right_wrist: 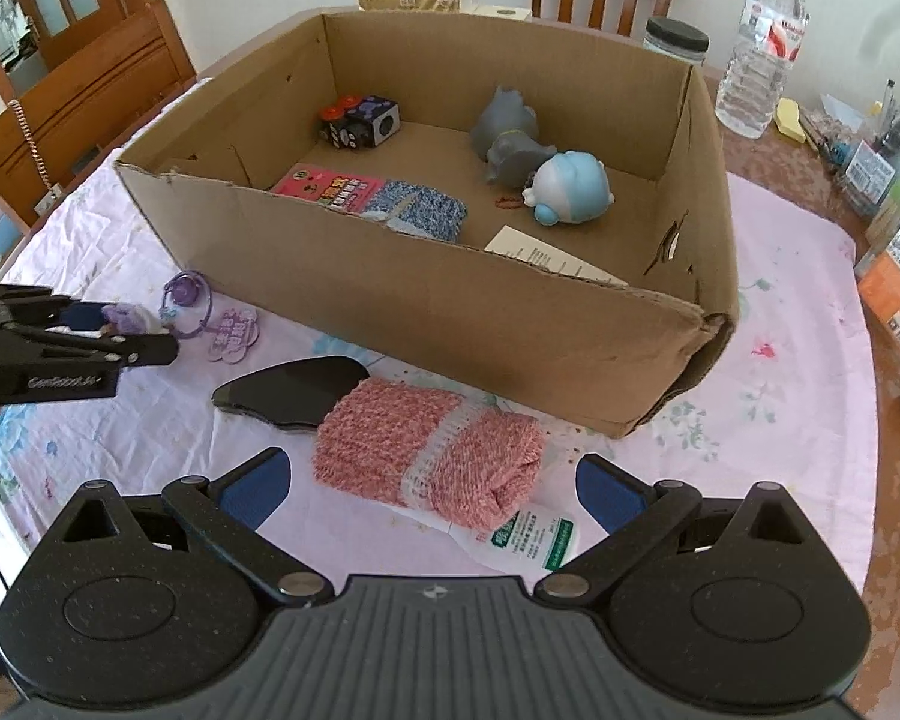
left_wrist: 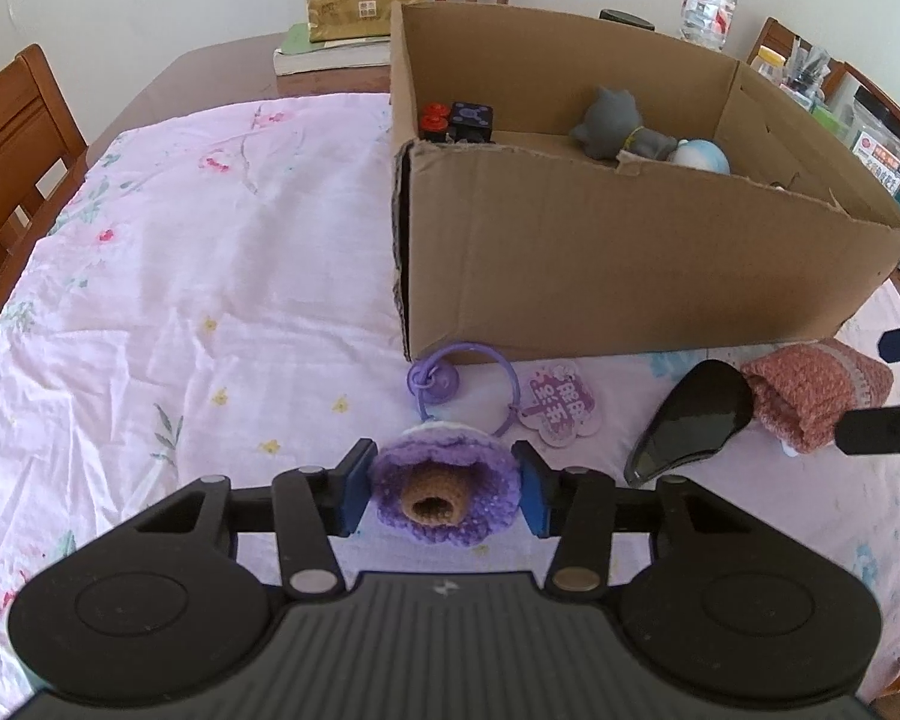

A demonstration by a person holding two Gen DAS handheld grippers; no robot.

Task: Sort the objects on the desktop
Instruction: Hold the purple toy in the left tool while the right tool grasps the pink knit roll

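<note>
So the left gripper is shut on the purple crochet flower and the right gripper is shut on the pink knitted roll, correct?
Not quite: the right gripper is open, its pads clear of the pink knitted roll, as the right wrist view shows. The left gripper is shut on the purple crochet flower.

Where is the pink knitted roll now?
In the right wrist view the pink knitted roll lies on the tablecloth before the cardboard box, between the open right gripper's fingers.
</note>
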